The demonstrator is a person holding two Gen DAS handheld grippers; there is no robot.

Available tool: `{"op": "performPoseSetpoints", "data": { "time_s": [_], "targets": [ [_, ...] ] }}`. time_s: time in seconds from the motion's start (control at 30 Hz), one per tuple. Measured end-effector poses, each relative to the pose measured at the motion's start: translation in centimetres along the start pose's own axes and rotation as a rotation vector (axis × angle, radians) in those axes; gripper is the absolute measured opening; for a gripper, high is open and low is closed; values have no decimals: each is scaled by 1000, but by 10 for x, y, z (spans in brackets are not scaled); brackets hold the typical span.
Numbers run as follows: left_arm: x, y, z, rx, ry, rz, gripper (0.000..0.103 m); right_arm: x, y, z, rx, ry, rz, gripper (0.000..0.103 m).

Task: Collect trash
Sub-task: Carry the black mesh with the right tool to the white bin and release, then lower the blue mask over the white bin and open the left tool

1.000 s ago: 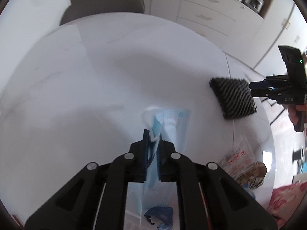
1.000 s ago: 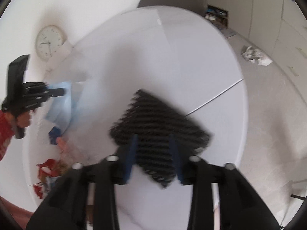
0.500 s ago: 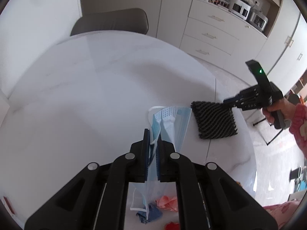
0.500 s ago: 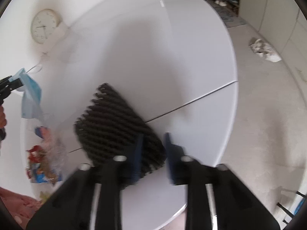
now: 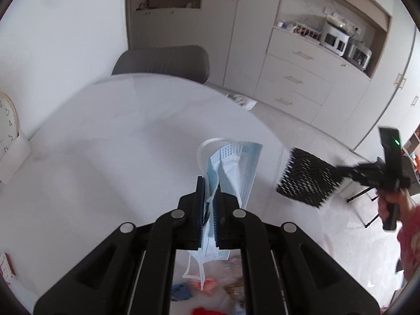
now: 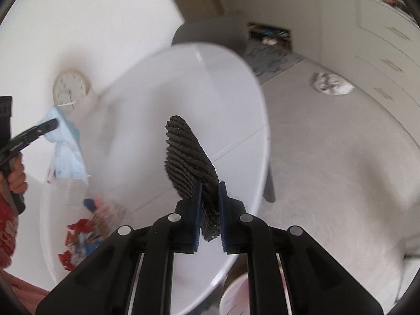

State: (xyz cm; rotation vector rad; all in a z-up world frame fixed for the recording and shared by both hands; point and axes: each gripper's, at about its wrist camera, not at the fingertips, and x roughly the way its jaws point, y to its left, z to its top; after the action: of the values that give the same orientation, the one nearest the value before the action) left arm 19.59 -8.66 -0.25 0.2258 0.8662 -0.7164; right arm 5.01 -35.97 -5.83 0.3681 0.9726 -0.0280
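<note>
Presently, left gripper [image 5: 209, 199]: clamped on blue face mask [image 5: 233, 168], raised above table [image 5: 105, 157].
Right gripper [image 6: 210, 204]: clamped on black ridged foam pad [image 6: 187, 162].

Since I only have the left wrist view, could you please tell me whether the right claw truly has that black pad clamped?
Observer: Yes. In the right wrist view the right claw pinches the black ribbed pad at its lower end, with both fingers pressed on it.
Operator: Thank you. Is there a bin anywhere near it?
Observer: A pale round container shows under the table edge, just below that claw. I cannot tell whether it is a bin.
Operator: And how does my mask look from there?
Observer: The face mask hangs loosely from the left claw, over a pile of red wrappers on the table.
</note>
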Motion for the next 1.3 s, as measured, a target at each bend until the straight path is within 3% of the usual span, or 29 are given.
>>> {"op": "performPoseSetpoints", "data": {
  "time_s": [0.13,0.23,0.4,0.6,0.7,0.73,0.83,0.93,1.0,1.03,1.07,1.13,1.23,1.3],
  "targets": [
    [-18,-43,-5,12,-25,-39,6,-58,-19,-65,103,-30,-62,13],
    [-22,-90,-17,28,-5,-98,6,-63,-44,-119,215,23,-111,13],
    [-6,-179,-46,64,94,-232,6,-11,-100,-212,383,177,-191,13],
    [32,-272,-79,162,214,-280,6,74,-146,-286,492,355,-263,18],
    [66,-311,-98,188,299,-287,6,92,-155,-300,517,407,-295,53],
    [73,-317,-104,193,315,-287,6,89,-154,-302,516,402,-309,59],
    [106,-340,-125,194,391,-286,6,69,-154,-304,507,360,-329,75],
    [138,-354,-151,181,471,-276,8,32,-165,-309,488,313,-350,80],
    [155,-361,-169,169,526,-268,14,10,-166,-310,480,285,-360,83],
    [163,-365,-177,159,549,-261,23,-3,-166,-309,470,265,-368,86],
    [169,-367,-185,148,566,-255,42,-14,-166,-306,461,247,-376,88],
    [171,-370,-196,127,560,-242,69,-31,-167,-302,447,223,-389,90],
    [164,-373,-203,113,550,-222,80,-49,-168,-295,439,199,-391,90],
    [156,-371,-198,90,544,-226,81,-58,-165,-288,429,179,-380,90]
  ]
}}
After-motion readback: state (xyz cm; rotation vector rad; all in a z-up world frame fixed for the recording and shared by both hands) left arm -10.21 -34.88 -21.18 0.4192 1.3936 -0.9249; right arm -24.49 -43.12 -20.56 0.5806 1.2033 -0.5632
